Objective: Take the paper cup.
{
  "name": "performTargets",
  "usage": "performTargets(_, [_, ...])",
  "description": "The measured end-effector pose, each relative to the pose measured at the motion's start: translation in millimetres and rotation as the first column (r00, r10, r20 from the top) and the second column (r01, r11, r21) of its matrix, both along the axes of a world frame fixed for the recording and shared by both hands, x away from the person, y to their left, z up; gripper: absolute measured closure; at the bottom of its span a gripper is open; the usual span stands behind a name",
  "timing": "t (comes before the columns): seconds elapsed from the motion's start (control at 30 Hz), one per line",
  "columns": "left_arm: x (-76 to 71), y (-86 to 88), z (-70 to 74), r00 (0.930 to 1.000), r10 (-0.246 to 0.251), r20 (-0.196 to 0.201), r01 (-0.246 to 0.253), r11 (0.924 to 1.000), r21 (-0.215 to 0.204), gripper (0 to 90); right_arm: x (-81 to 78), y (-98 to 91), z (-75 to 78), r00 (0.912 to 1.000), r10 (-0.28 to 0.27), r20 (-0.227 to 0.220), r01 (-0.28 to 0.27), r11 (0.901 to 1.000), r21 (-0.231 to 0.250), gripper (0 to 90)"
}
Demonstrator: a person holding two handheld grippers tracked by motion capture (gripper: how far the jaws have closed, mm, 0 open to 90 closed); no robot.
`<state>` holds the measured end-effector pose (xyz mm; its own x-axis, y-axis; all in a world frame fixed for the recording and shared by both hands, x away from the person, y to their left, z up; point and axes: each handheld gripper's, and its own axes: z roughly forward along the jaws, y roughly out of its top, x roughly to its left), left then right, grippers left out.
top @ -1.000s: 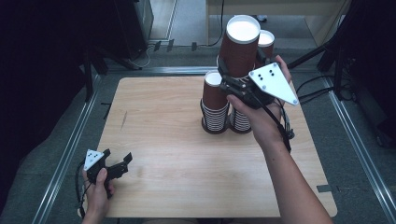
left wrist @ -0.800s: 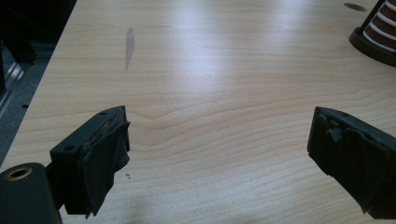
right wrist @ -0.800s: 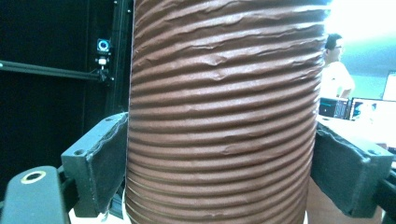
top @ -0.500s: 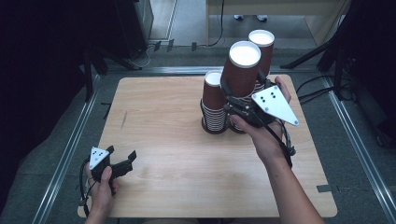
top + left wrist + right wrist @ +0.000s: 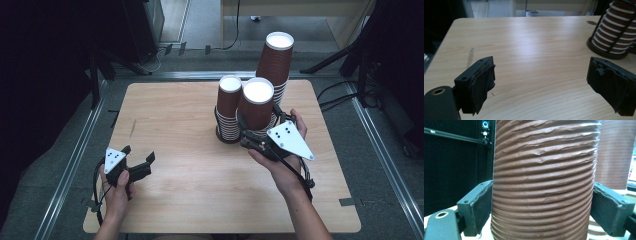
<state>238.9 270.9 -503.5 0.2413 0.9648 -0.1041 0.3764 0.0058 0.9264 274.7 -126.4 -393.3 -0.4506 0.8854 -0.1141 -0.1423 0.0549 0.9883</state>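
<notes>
High view: the right gripper (image 5: 250, 131), topped by a grey three-cornered plate, is held in the person's right hand (image 5: 280, 167) near the middle right of the pale wooden table (image 5: 190, 200). Its jaws are clamped on the sides of a brown ribbed paper cup with a white inside (image 5: 257, 107), which stands upright just above the tabletop. This cup is just beside a shorter stack of brown ribbed paper cups (image 5: 228, 112) that rests in a black wire holder on the table, and in front of a taller stack of the same cups (image 5: 274, 65) toward the far edge.

Right gripper view: the ribbed wall of the held cup (image 5: 544, 182) sits between both black padded jaws, the pads pressing on it at left and right; the taller stack (image 5: 614, 155) rises behind it on the right.

Left gripper view: the left gripper (image 5: 540, 82) is empty, its jaws standing well apart over bare wood and having just been closing a little. The shorter stack (image 5: 611, 32) in its wire holder appears at the upper right.

In the high view this gripper (image 5: 142, 167) is held in the left hand (image 5: 117, 187) near the table's near left corner, well apart from the cups
</notes>
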Motion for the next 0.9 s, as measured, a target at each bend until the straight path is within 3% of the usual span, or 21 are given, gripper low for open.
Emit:
performTargets(0.23, [10.5,-22.7,8.2,0.9972,-0.074,-0.001,0.074,0.9972,-0.012,7.9,-3.1,-6.1,-25.5,0.9992,-0.024,-0.034,0.024,0.9997,0.005,12.1])
performTargets(0.67, [26.4,-70.2,34.8,0.9861,-0.158,0.051,0.16,0.9865,-0.036,7.8,-3.9,-16.2,-68.6,0.9919,-0.061,-0.111,0.062,0.9981,0.004,12.1])
performTargets(0.77, [28.2,-77.1,34.4,0.9821,-0.18,0.056,0.182,0.9828,-0.031,7.9,-3.7,-15.4,-73.8,0.9905,-0.063,-0.122,0.062,0.998,-0.014,12.1])
performTargets(0.9, [30.5,-83.4,29.6,0.9753,-0.216,0.045,0.219,0.9743,-0.055,7.9,-4.2,-10.4,-82.9,0.9898,-0.053,-0.132,0.049,0.998,-0.04,12.1])
